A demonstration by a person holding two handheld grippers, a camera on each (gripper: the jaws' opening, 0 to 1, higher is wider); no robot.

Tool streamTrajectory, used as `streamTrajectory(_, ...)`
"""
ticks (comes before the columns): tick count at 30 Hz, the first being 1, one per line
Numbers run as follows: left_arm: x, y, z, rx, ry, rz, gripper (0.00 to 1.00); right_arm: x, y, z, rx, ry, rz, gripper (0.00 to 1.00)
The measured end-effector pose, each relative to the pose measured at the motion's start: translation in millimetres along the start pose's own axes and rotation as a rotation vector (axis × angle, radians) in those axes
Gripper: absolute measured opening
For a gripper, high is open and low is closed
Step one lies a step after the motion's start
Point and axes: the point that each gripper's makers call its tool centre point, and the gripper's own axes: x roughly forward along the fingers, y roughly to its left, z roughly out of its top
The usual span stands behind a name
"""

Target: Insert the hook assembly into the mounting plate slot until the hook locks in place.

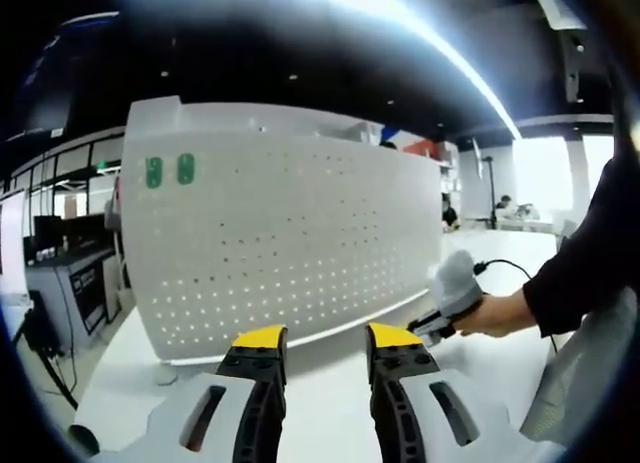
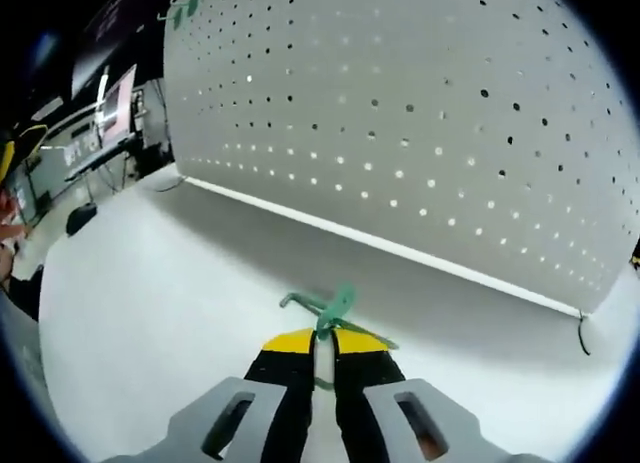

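**A:** Start with the left gripper view. What do the jaws look like?

**B:** The left gripper [image 1: 325,335] has its two yellow-tipped jaws standing well apart, with nothing between them. Past them a white table [image 1: 330,403] runs up to a tall white pegboard [image 1: 285,238] standing upright, dotted with rows of small holes.

**A:** Anything on the board?

**B:** Two green hooks [image 1: 170,170] sit side by side near its upper left corner. At the right of the view a person's hand [image 1: 495,313], in a dark sleeve, holds the right gripper [image 1: 450,301] near the board's right end, a cable trailing behind it.

**A:** And the right gripper view?

**B:** There the right gripper [image 2: 322,335] has its jaws drawn together on a green hook [image 2: 330,308]. The hook pokes out past the yellow tips, one arm reaching left, just above the table [image 2: 150,313].

**A:** How close is it to the board?

**B:** Apart from it. The pegboard [image 2: 420,133] fills the upper part of the view, leaning away, and a strip of bare table lies between the hook and the board's bottom edge. The green hooks [image 2: 184,10] show up small at the board's far top left corner.
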Motion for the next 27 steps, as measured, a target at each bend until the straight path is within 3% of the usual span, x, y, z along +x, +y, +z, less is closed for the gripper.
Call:
streamTrajectory(15, 2, -3.8, -1.3, 0.001, 0.006, -0.014, 0.31, -8, -5, 19.2, -0.028, -0.069, 0.003, 0.0)
streamTrajectory(27, 3, -10.1, -2.2, 0.003, 0.01, -0.038, 0.3, -19, -7, 23.8, -0.017, -0.068, 0.02, 0.0)
